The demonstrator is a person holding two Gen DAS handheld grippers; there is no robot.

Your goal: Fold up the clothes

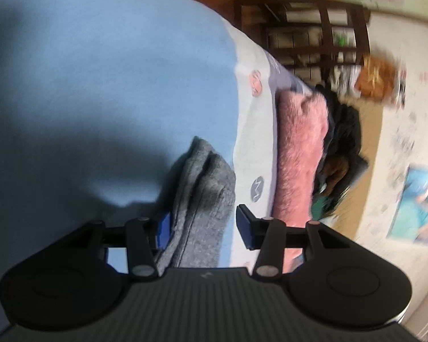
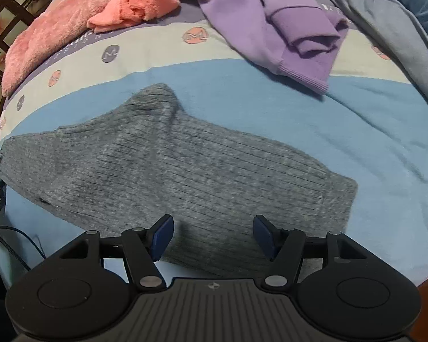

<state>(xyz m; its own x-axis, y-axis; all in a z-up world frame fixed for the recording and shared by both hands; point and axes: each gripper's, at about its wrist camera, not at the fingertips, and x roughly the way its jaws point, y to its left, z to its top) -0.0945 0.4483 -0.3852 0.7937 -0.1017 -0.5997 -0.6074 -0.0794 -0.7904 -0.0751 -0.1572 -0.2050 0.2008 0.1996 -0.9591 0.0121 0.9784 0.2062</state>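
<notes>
Just beneath the right tool (image 2: 214,236), grey knit (image 2: 168,171).

Both tools look alike. The left gripper (image 1: 204,225) fills the bottom of its frame with a matt black, ribbed body, flanked by two rounded black lobes each bearing an embossed disc. Black linkage arms with silver pivot pins carry blue fingertip pads (image 1: 244,226). The right gripper (image 2: 213,235) shows the same parts, with a small cross mark at the body's centre.

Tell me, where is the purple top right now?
In the right wrist view, the purple top lies crumpled on the bed's upper right, beyond the grey sweater.
</notes>
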